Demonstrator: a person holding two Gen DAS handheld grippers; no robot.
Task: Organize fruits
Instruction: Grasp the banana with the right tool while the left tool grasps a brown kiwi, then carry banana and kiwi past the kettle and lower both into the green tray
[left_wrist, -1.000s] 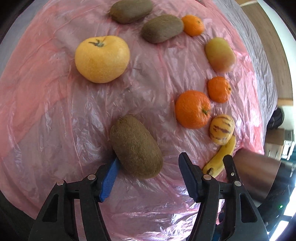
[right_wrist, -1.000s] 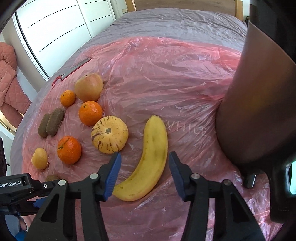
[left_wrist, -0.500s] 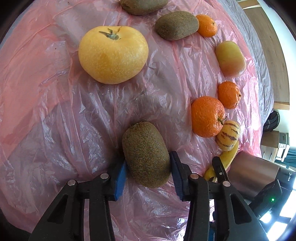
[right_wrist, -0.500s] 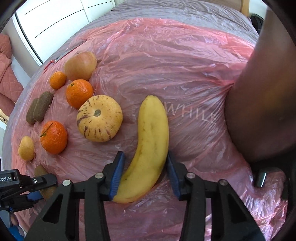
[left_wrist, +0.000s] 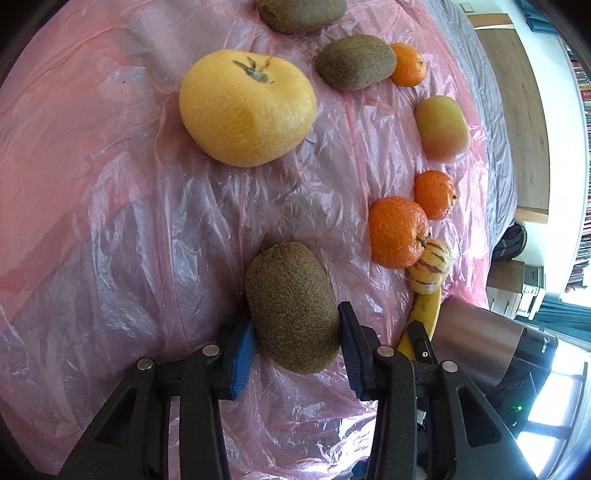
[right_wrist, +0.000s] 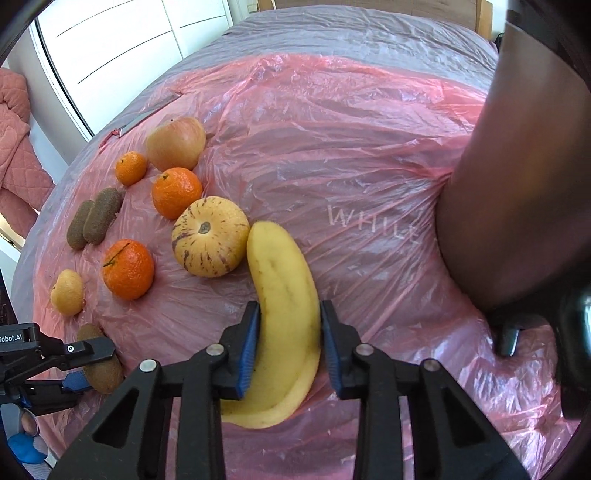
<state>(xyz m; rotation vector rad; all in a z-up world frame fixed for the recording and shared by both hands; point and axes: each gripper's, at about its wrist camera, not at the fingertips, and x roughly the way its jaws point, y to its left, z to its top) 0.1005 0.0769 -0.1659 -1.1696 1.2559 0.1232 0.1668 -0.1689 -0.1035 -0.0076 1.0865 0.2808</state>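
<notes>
My left gripper (left_wrist: 295, 343) is shut on a brown kiwi (left_wrist: 291, 306), with both blue pads against its sides, on the pink plastic sheet (left_wrist: 110, 221). My right gripper (right_wrist: 290, 343) is shut on a yellow banana (right_wrist: 284, 295) lying on the same sheet. A striped yellow melon (right_wrist: 209, 236) touches the banana's far end. Oranges (right_wrist: 127, 268) (right_wrist: 176, 192) (right_wrist: 130, 168), an apple (right_wrist: 176, 143), two more kiwis (right_wrist: 96, 219) and a large yellow pear (left_wrist: 245, 107) lie around. The left gripper with its kiwi also shows in the right wrist view (right_wrist: 98, 358).
A dark brown metallic pot (right_wrist: 517, 184) stands close on the right of the banana. The sheet covers a grey bed (right_wrist: 369, 37); white wardrobe doors (right_wrist: 110, 37) stand beyond it. The sheet right of the banana is bare.
Both grippers have moved forward and closed: the left one onto the kiwi, the right one onto the banana. The banana now lies against the striped melon.
</notes>
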